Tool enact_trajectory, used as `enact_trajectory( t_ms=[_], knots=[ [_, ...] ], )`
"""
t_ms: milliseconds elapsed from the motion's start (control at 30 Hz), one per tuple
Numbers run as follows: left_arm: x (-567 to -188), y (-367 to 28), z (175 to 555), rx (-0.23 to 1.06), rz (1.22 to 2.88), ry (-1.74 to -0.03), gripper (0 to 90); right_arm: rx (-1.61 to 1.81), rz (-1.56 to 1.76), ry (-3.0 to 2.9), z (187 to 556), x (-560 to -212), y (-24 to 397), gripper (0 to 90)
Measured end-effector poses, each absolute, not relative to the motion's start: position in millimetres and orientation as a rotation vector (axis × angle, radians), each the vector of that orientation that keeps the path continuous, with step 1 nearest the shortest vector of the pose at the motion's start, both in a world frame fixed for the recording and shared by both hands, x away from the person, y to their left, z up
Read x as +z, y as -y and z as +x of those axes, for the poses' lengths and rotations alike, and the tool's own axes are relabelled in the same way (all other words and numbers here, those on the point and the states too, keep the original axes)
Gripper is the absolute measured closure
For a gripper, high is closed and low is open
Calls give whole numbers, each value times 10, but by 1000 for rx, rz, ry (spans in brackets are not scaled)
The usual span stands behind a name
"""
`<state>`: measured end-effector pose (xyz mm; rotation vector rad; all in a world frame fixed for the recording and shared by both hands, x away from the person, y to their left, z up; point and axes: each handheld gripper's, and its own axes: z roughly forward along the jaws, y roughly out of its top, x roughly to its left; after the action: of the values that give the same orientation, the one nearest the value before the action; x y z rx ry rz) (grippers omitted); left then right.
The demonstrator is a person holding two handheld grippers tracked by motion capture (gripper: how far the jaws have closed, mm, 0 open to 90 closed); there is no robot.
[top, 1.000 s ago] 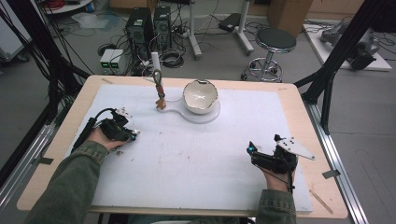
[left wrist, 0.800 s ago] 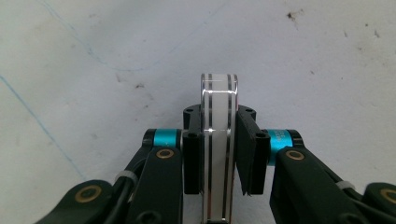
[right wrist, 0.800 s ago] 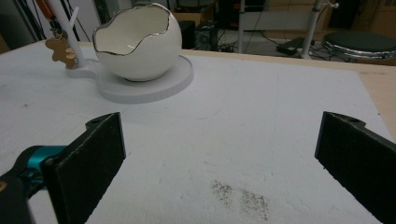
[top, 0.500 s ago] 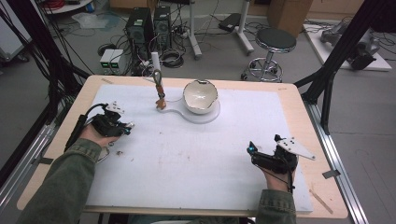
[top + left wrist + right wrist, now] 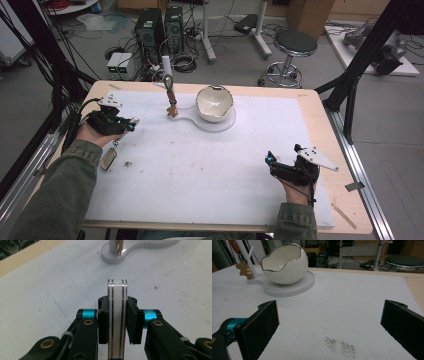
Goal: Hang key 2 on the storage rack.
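In the left gripper view, the left hand-held gripper (image 5: pixel 117 322) is closed on a flat clear piece (image 5: pixel 117 315) with dark stripes along its edge. The piece stands on its narrow edge between the jaws; its long axis runs from the bottom of the frame upward, and its rounded end points to the white stand (image 5: pixel 117 251) at the top. Its lower end is cut off by the frame, so what it is stays hard to tell.

In the high view this gripper (image 5: pixel 125 122) is at the left middle of the frame, and a small flat thing (image 5: pixel 109 157) lies just below it on the worktop — too blurred to name.

The right hand-held gripper (image 5: pixel 272 164) is at the lower right, resting on the worktop. In its own view the jaws are wide apart and hold nothing.

The worktop (image 5: pixel 320 107) is wood with a white sheet (image 5: pixel 200 170) over it, marked by a few dark specks (image 5: pixel 340 345). At the upper middle a white egg-shaped bowl (image 5: pixel 214 102) with a broken-looking rim sits on a round base (image 5: pixel 220 125); a thin post (image 5: pixel 168 80) beside it carries a brown tag (image 5: pixel 172 111).

Behind the worktop the grey floor holds computers (image 5: pixel 160 27), cables and a stool (image 5: pixel 295 45).
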<state>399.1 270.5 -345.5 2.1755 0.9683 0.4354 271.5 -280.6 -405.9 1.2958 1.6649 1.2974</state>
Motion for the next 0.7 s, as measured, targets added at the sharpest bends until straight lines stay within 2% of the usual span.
enact_trajectory(
  t_ms=[233,700],
  knots=[
    [-3301,-2747,4058,436,2092,-988,742,1299,1301,-1669,2716,-4062,2809,5],
    [-2990,-2802,4319,472,2044,-1015,742,1294,1305,-1674,2725,-4068,2804,5]
  ],
)
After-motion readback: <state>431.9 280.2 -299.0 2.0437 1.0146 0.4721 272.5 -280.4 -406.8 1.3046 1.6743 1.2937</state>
